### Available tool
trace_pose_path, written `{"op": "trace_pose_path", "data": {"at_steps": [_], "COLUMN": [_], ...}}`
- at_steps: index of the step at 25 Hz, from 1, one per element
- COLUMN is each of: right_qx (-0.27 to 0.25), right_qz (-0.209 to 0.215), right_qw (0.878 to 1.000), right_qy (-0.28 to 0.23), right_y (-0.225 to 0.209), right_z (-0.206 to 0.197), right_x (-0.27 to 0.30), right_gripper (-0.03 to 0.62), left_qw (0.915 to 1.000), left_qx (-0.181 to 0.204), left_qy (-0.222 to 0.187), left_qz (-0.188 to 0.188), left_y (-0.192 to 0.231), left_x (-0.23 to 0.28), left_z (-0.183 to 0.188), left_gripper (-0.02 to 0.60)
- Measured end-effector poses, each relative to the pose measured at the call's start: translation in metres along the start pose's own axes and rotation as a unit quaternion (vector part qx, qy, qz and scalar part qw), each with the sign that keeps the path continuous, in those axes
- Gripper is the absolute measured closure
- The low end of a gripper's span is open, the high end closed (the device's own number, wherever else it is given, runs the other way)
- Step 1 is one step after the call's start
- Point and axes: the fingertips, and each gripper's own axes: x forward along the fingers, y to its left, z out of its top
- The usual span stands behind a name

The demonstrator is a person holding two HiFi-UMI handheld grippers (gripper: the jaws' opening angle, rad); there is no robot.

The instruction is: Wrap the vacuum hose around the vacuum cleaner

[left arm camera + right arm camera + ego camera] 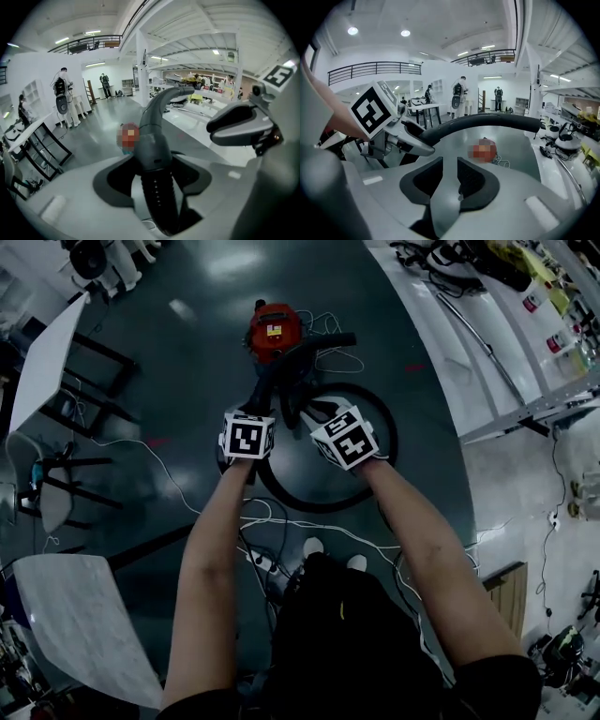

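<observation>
your left forearm [211, 559] and right forearm [422, 549] fill the lower middle of the head view, side by side, each running up to a gripper.

far left: two white tables [52, 352], one upper left, one lower left, on the dark floor [187, 334].

left gripper [152, 164]: jaws clamped on the stiff grey end of the vacuum hose [154, 140]. it rises between the pads and bends toward the upper right of that view.

centre of the head view: the rest of the hose lies in a black loop on the floor just beyond both grippers. the lifted end points at the red vacuum cleaner [274, 329], upper centre, on the floor and well apart from your hands. white cables [281, 521] trail below the loop.

right gripper [449, 180]: jaws a little apart, nothing between them. the hose arcs across above them, clear of the pads.

right edge: white shelving [506, 362], items on it too small to tell.
</observation>
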Motion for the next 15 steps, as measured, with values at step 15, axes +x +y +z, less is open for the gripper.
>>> {"op": "trace_pose_path", "data": {"at_steps": [15], "right_qx": [-0.156], "right_qz": [-0.016], "right_qw": [0.986], "right_qy": [-0.057], "right_y": [0.009], "right_z": [0.157], "right_x": [0.000], "right_gripper": [0.426], "left_qw": [0.9950], "left_qx": [0.099], "left_qy": [-0.010], "left_qz": [-0.010], "left_y": [0.052], "left_x": [-0.041], "left_z": [0.047], "left_gripper": [0.339]}}
